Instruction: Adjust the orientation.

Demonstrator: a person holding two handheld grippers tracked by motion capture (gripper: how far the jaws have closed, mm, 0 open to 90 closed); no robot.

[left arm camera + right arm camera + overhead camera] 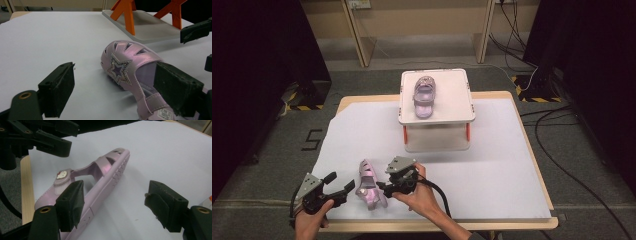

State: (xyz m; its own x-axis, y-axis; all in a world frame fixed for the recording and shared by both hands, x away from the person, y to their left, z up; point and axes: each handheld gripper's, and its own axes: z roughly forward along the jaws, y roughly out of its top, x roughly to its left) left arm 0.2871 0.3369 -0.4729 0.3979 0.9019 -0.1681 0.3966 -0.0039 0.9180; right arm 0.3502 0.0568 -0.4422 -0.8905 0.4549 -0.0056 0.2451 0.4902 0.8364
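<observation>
A pink sandal (pixel 368 185) with a glittery star (pixel 120 70) lies on the white sheet near the table's front edge. My left gripper (pixel 341 182) stands open just left of it; in the left gripper view (pixel 113 75) the sandal's strap end lies against the right pad (pixel 175 90). My right gripper (pixel 384 182) is open at the sandal's right side; in the right gripper view (pixel 117 202) its left pad (pixel 71 202) covers the heel end of the sandal (pixel 105 170). A second pink sandal (pixel 424 95) rests on a raised white tray (pixel 457 107).
The tray stands on orange legs (pixel 468 131) over a flat base (pixel 150 27) at the table's far middle. A white sheet (pixel 492 170) covers most of the wooden table (pixel 532 150). Cables (pixel 562 120) lie on the floor to the right.
</observation>
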